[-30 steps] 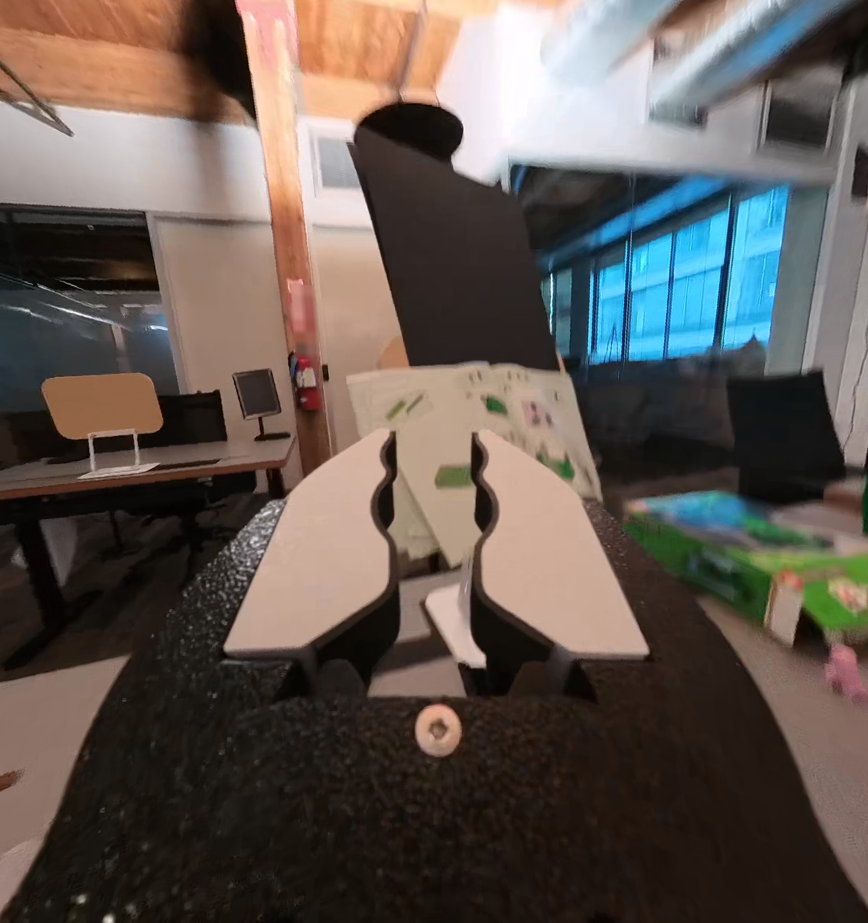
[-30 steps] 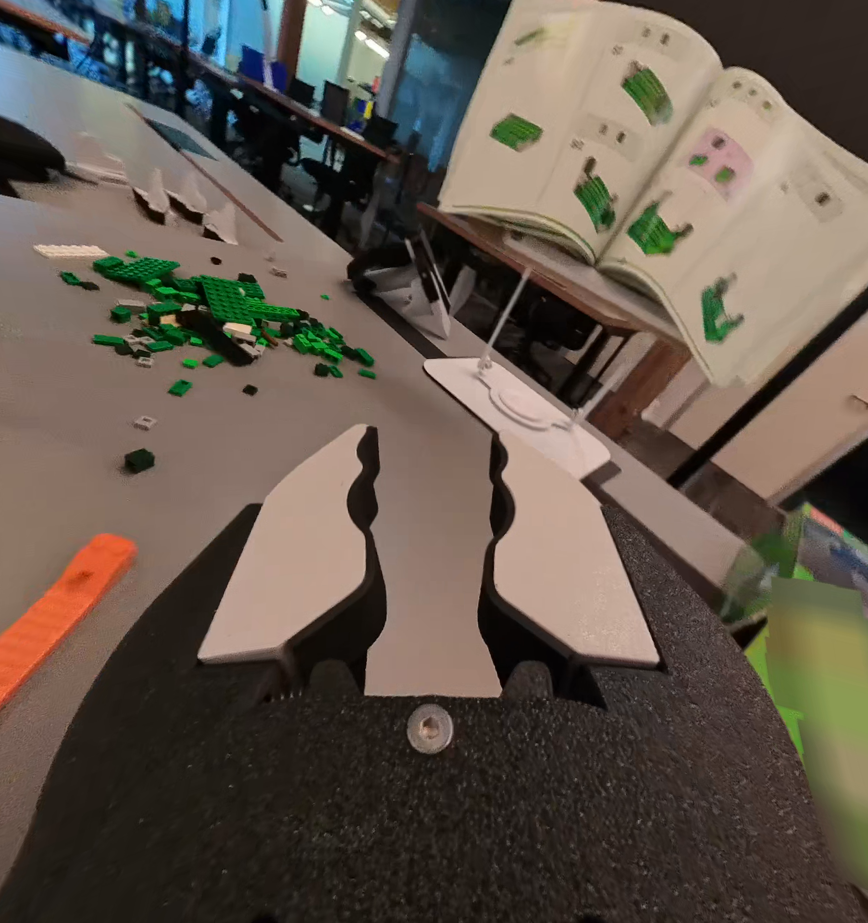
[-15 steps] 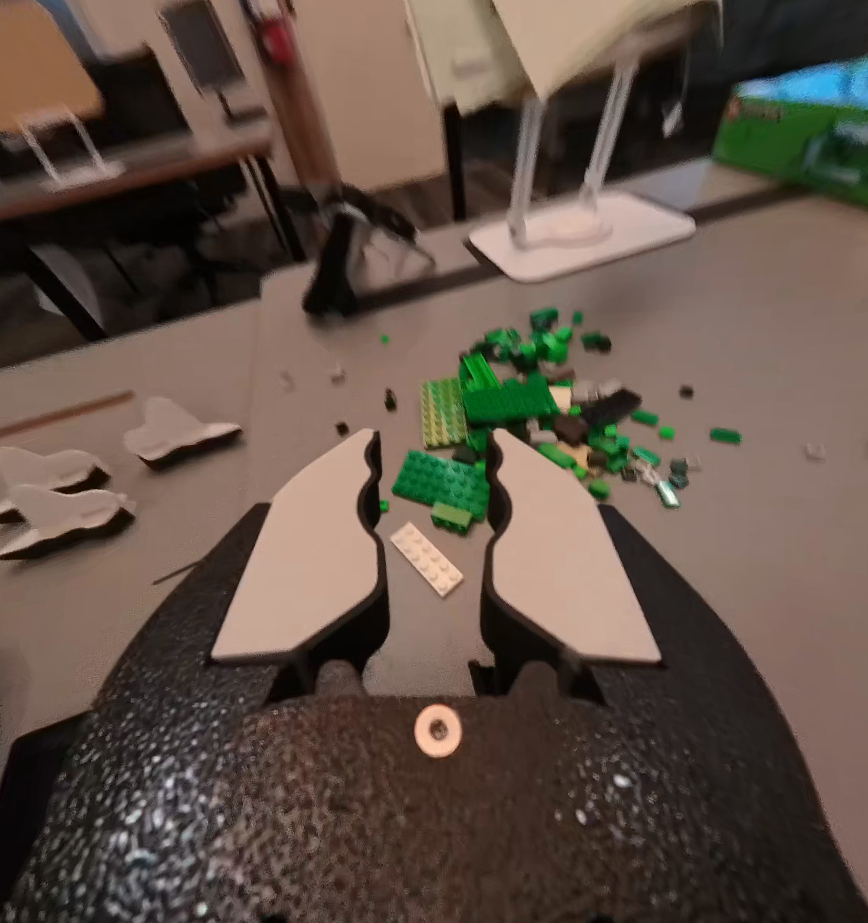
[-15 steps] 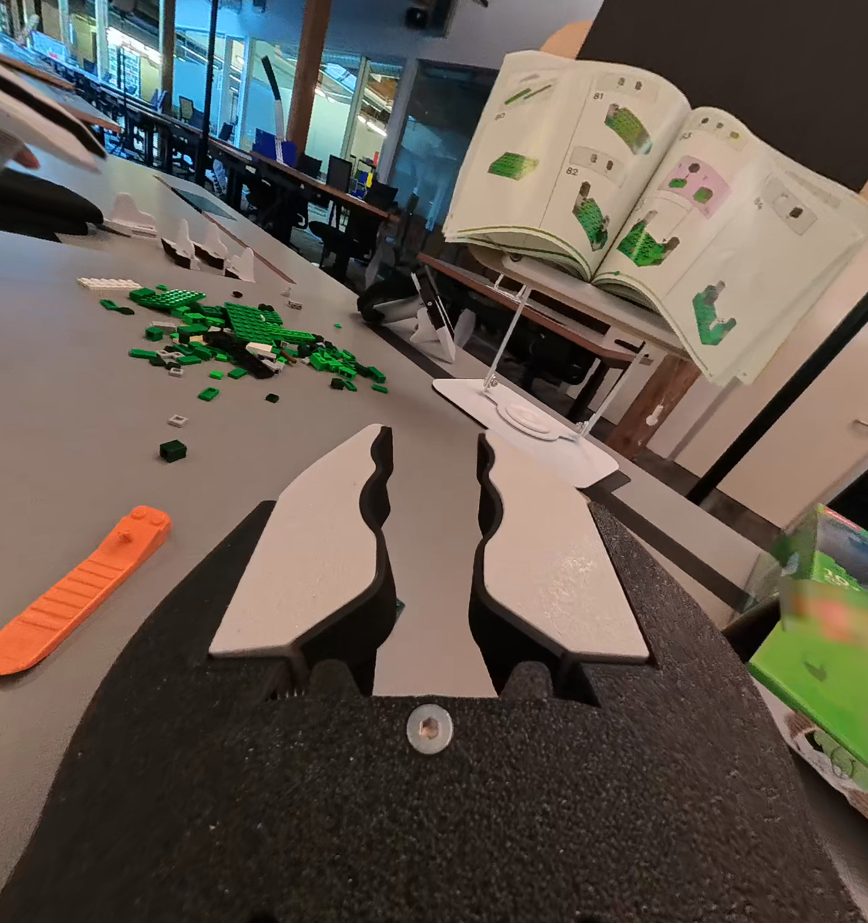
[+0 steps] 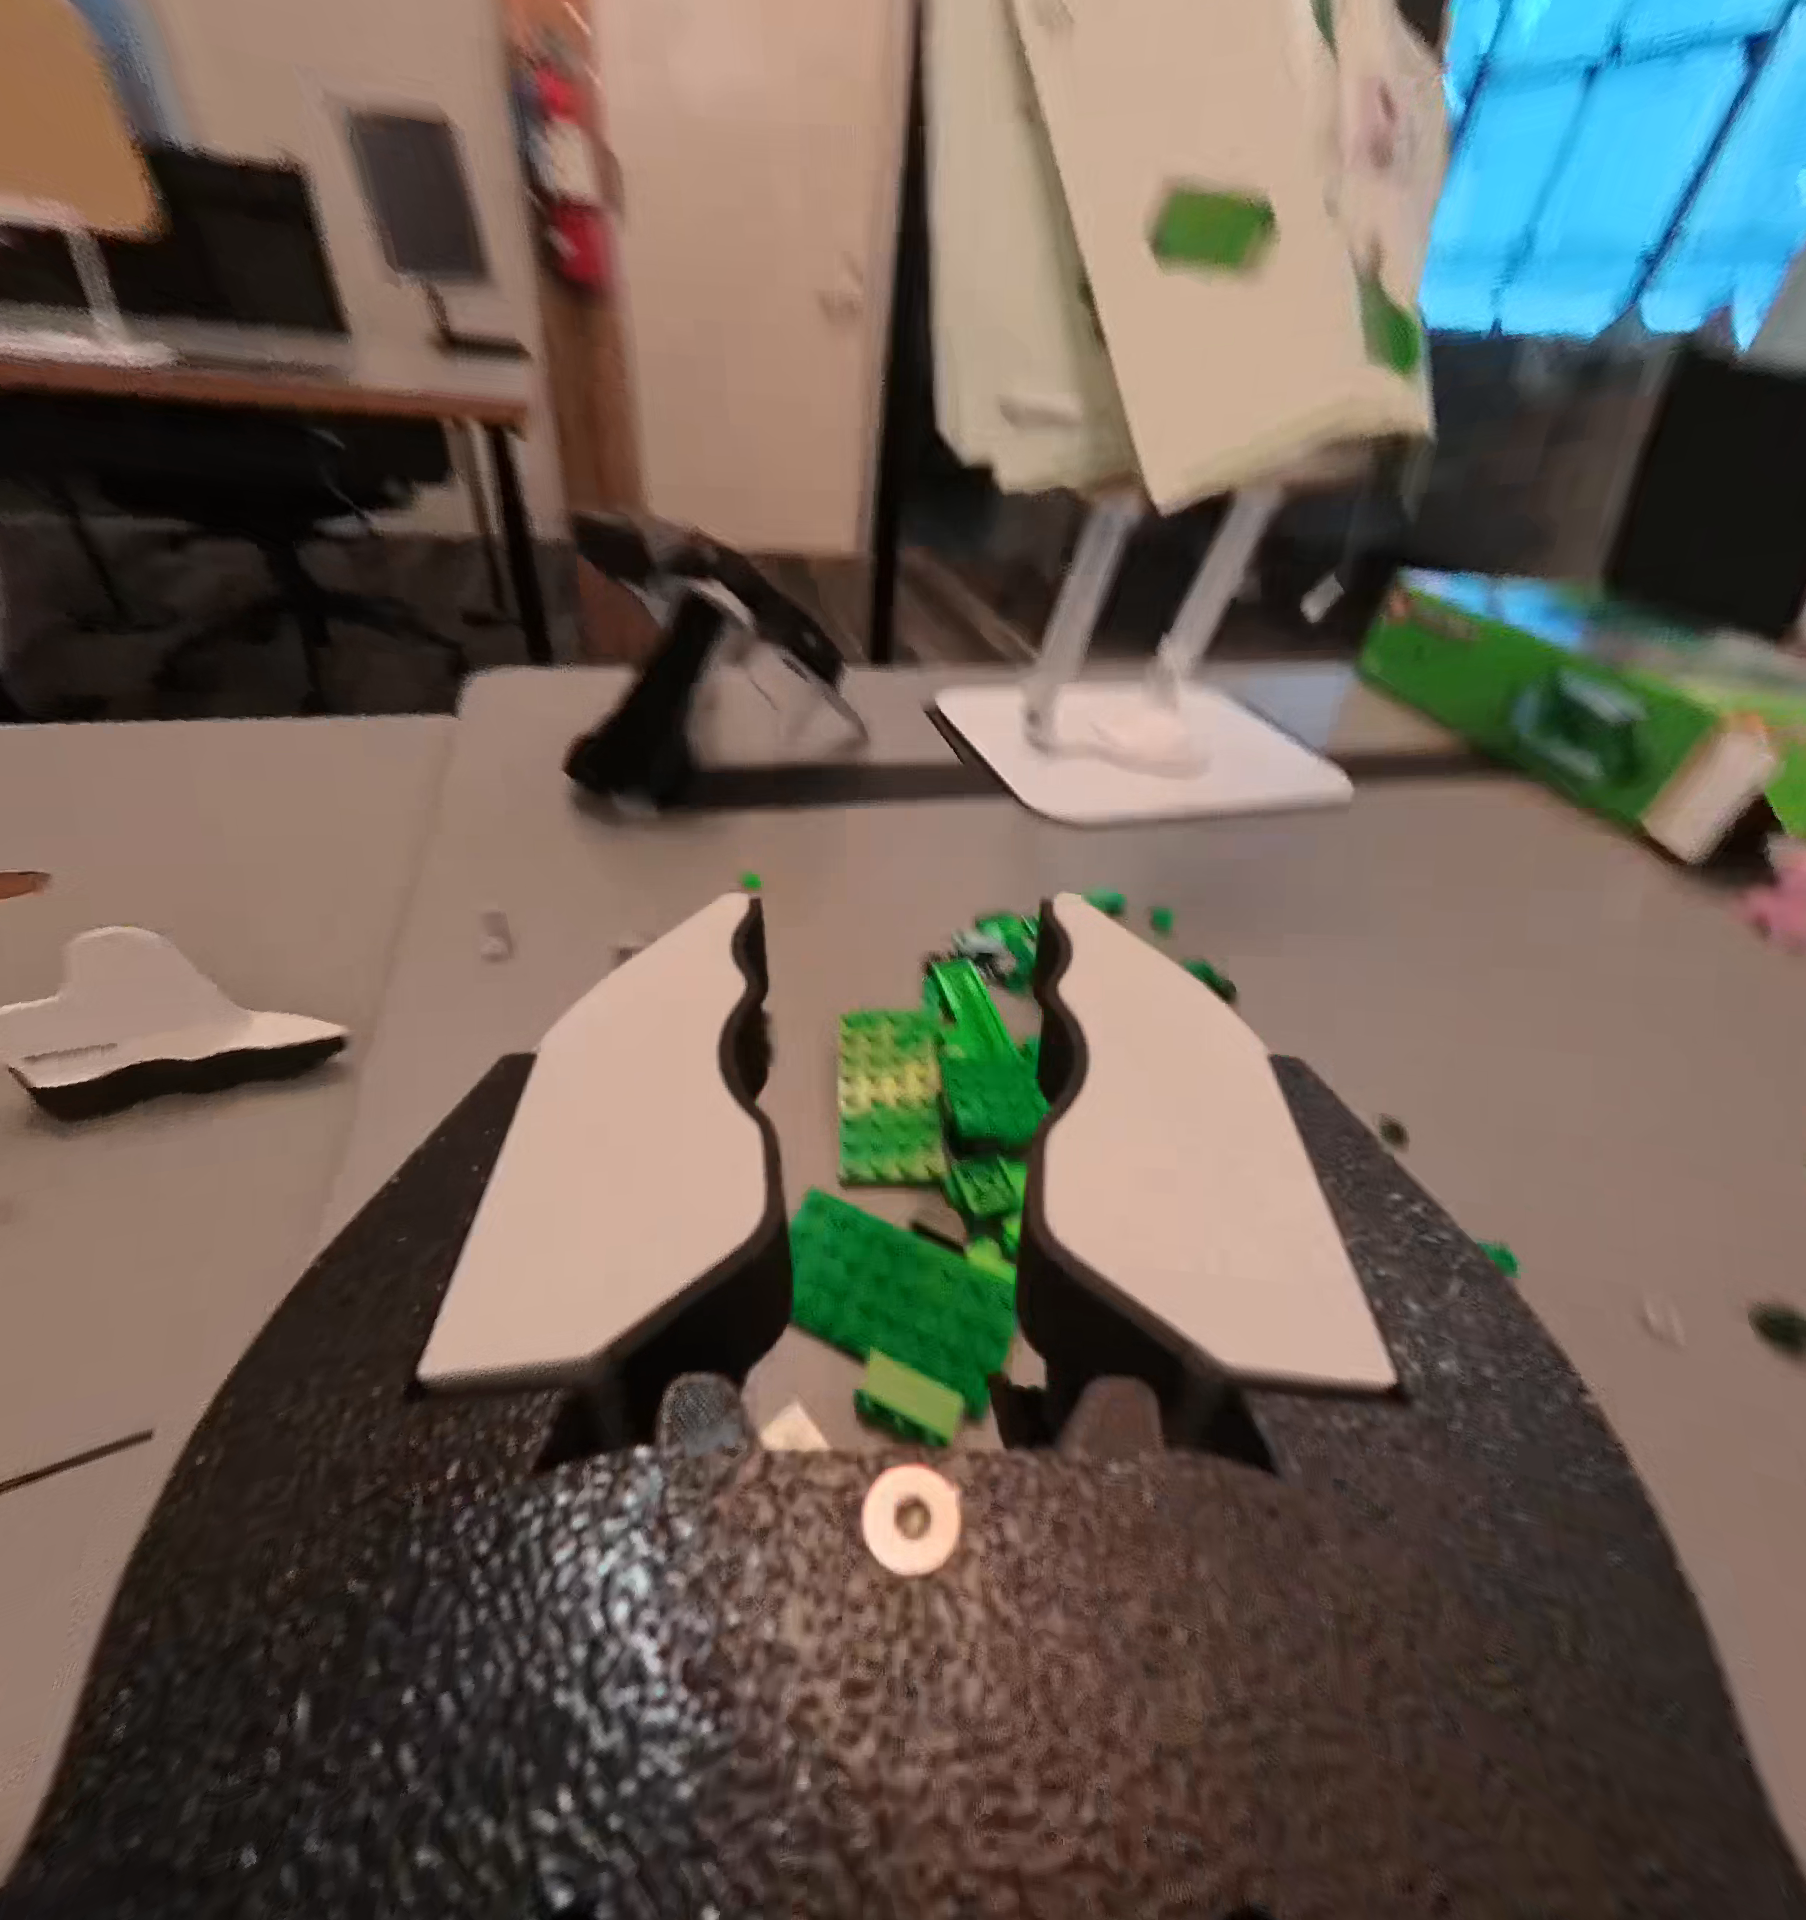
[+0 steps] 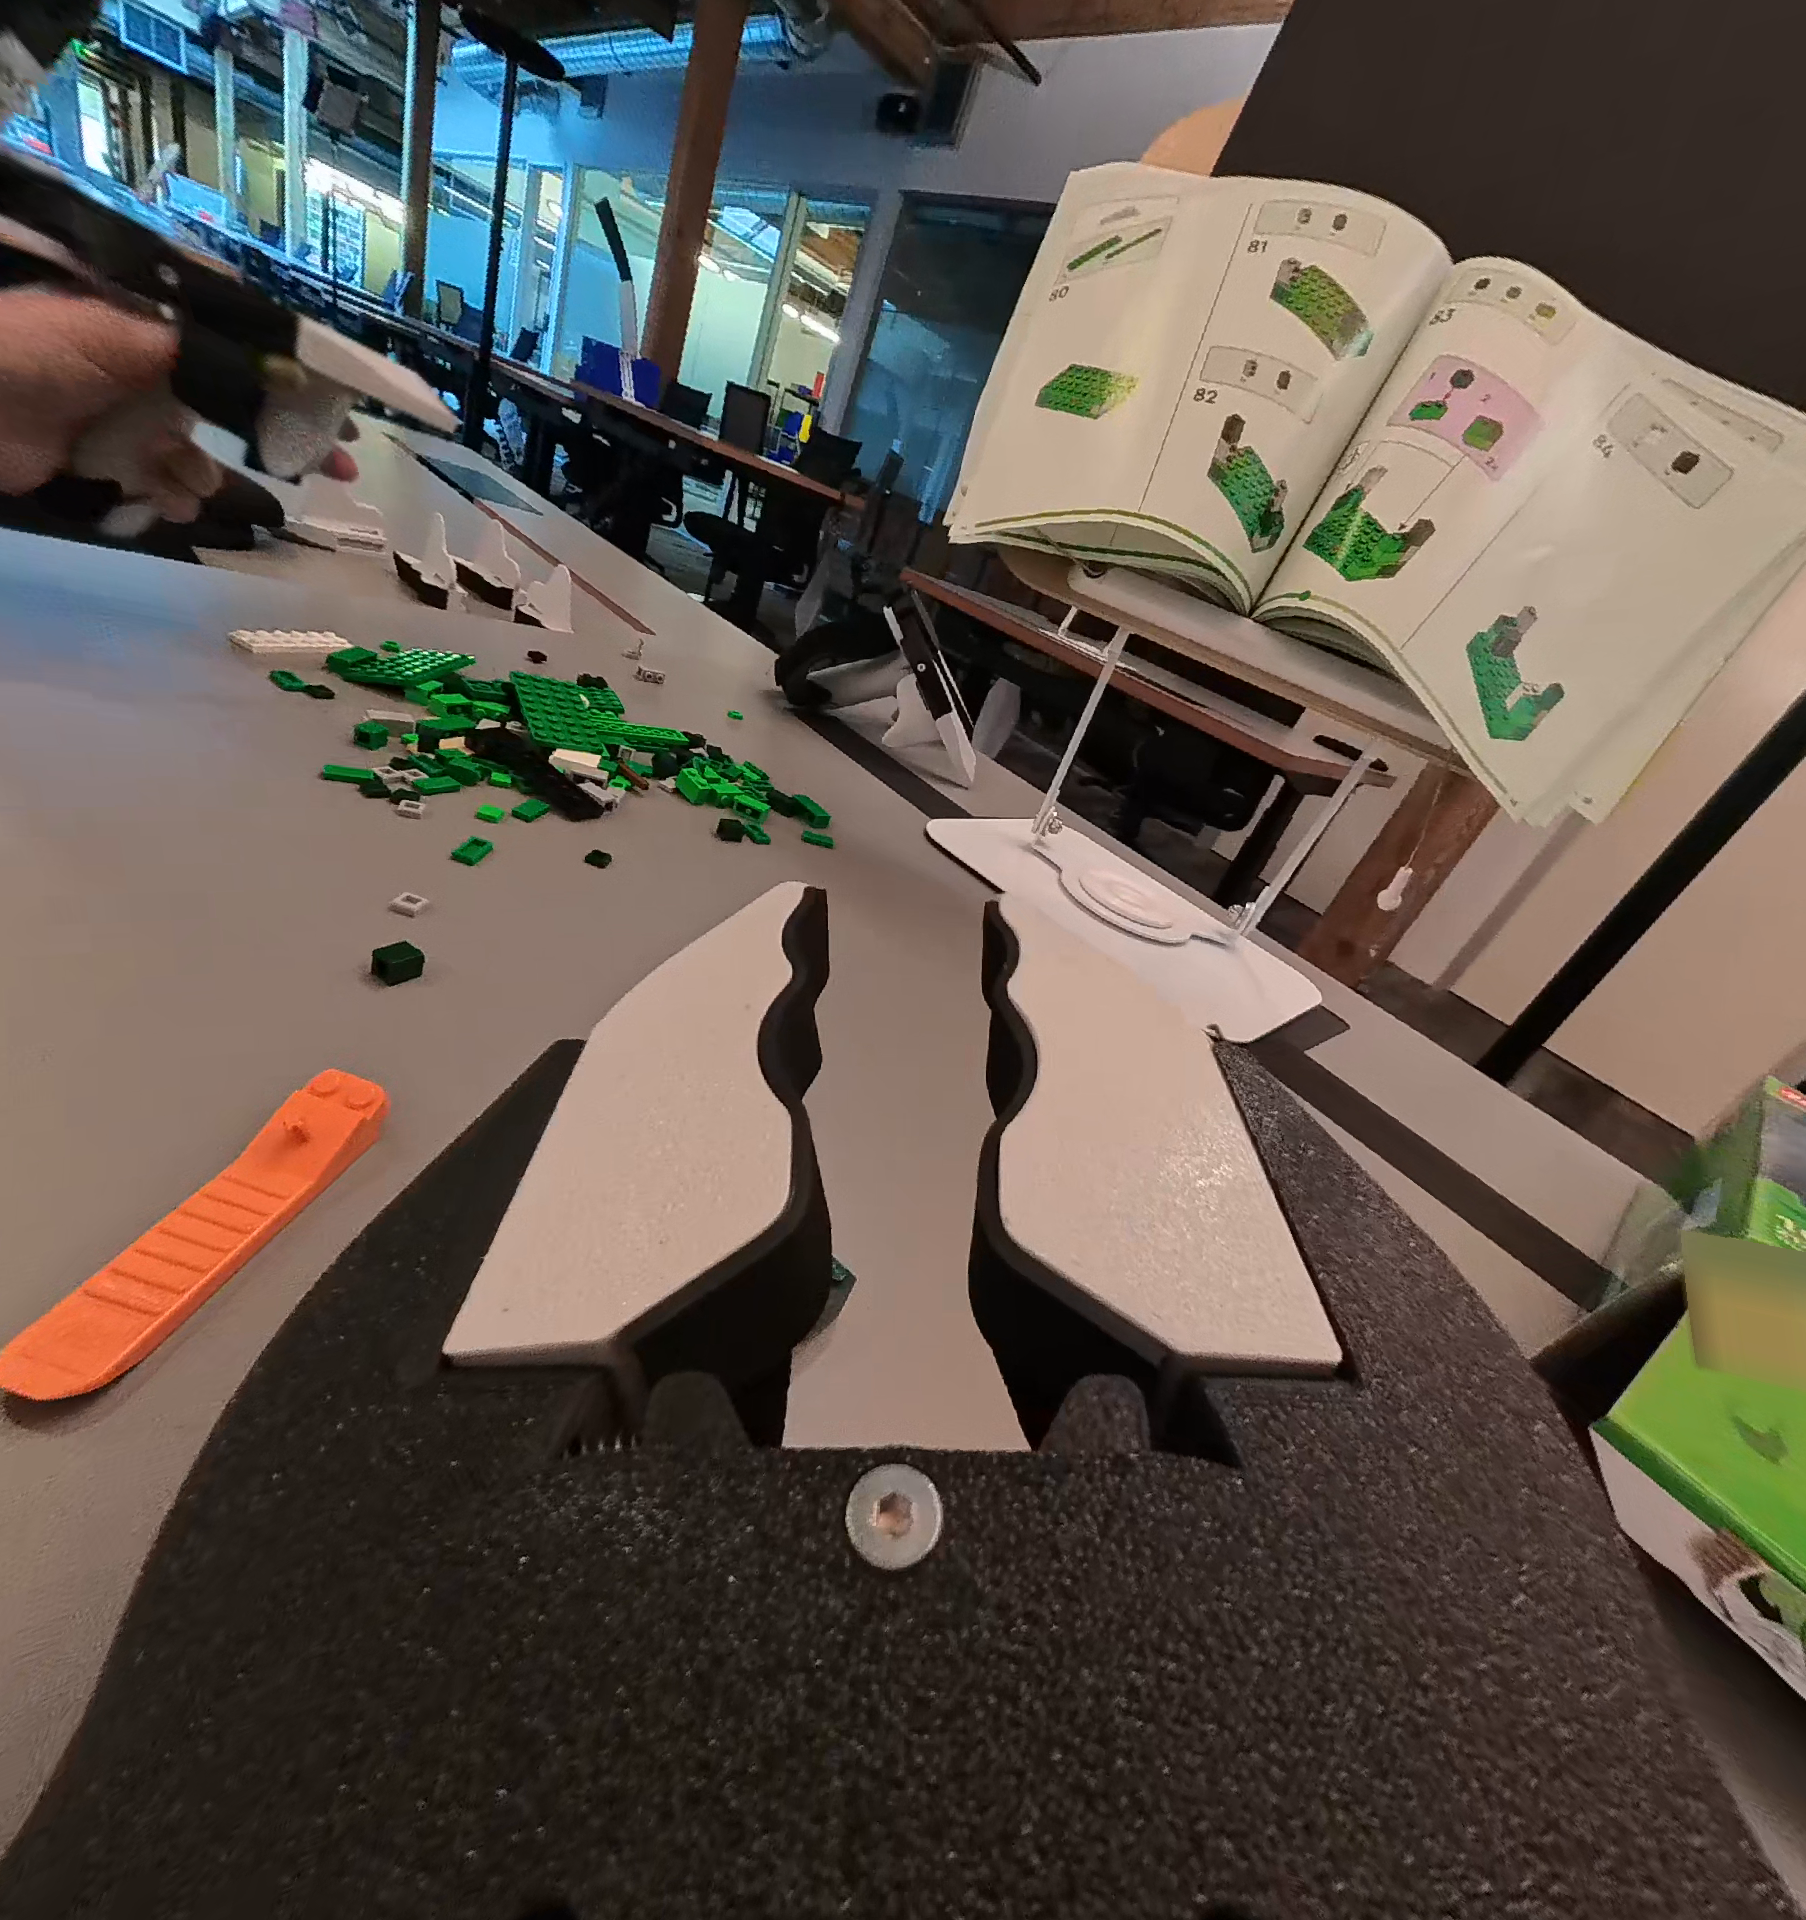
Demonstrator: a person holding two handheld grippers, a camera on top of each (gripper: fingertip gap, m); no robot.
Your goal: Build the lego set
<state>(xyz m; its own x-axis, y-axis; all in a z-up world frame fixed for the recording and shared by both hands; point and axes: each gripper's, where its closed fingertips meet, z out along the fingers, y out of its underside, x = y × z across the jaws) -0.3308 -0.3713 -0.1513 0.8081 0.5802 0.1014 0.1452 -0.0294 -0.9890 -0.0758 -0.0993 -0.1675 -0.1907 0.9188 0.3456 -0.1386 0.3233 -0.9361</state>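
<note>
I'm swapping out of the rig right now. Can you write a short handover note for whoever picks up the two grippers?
Left gripper: open, empty, poised over the pile of green lego pieces.
Right gripper: open, empty, low over the bare grey table, away from the pile.
Parts: the loose pile lies mid-table, a white plate at its far edge, a dark green brick off on its own. The orange brick separator lies near the right gripper. The instruction booklet is open on its stand; the set box lies at the table's right.
Done: no assembled section in view.
Left: essentially the whole build.
</note>
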